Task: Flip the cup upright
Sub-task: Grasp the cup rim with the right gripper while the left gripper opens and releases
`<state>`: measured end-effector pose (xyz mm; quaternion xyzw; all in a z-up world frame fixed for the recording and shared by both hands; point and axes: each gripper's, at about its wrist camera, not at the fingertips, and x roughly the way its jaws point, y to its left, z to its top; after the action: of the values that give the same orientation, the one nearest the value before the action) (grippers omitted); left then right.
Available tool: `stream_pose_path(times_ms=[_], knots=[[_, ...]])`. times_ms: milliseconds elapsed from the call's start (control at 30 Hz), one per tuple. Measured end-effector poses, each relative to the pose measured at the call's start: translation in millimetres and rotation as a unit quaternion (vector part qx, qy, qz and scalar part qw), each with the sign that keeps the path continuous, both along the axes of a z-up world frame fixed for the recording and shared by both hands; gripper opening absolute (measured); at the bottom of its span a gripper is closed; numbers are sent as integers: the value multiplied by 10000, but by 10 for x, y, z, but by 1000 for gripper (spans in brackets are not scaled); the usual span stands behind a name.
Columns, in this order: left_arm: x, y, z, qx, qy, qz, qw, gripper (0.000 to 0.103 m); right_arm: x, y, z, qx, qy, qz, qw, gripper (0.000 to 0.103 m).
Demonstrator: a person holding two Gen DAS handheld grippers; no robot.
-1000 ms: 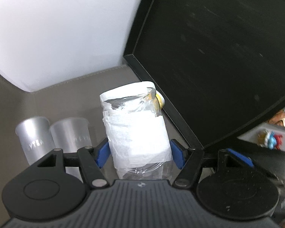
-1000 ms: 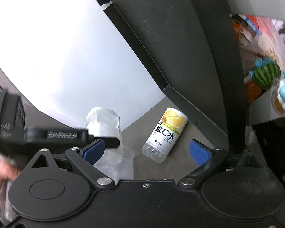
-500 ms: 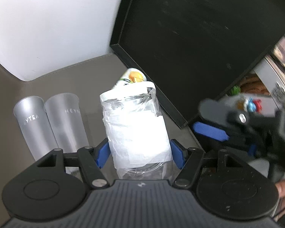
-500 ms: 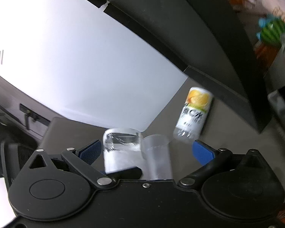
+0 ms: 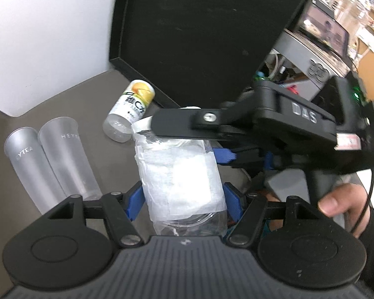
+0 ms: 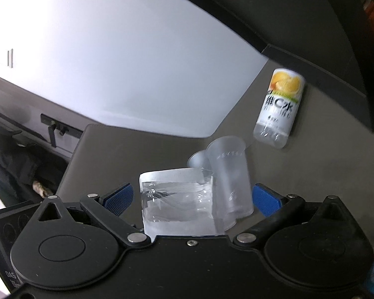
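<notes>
My left gripper point(image 5: 183, 203) is shut on a clear plastic cup wrapped in white paper point(image 5: 179, 179), held above the brown table. The same cup point(image 6: 178, 199) shows in the right wrist view between the open blue pads of my right gripper point(image 6: 192, 199), which are apart from it. In the left wrist view the right gripper point(image 5: 241, 158) reaches across the cup's far end, one black finger point(image 5: 187, 124) lying over its rim. I cannot tell which end of the cup faces up.
Two frosted tumblers point(image 5: 54, 164) stand together on the table point(image 5: 92, 104); they also show in the right wrist view point(image 6: 230, 182). A drink bottle with an orange label point(image 5: 131, 111) lies by a black board point(image 5: 207, 37). A white wall is behind.
The right gripper has swung in from the right and now straddles the wrapped cup's far end. The left gripper has kept its hold while its view tilted towards the table.
</notes>
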<state>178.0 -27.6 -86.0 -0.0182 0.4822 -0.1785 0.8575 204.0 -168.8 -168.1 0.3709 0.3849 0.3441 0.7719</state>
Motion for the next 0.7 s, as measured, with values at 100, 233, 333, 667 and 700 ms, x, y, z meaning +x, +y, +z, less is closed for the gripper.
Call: stream_pose_path(times_ms=[100,233,333,667,700], knots=[[-27,8,-6,-20,-8,-47,10000,66,-2,20,-2,48,54,143,9999,80],[-19,50,-47,-101,86,8,9999,66,17,54,-66,70,281,314,9991,63],[-6,63,-89,-115,162,36,9998,66,-7,82,-60,-61,233,323,9992,62],[132,193,-252,-60,721,433,9964,69,-52,71,-1,-898,-211,-211,9955,60],[142,225,-259,-56,732,484,9961,69,-58,77,10,-989,-268,-272,9944,60]])
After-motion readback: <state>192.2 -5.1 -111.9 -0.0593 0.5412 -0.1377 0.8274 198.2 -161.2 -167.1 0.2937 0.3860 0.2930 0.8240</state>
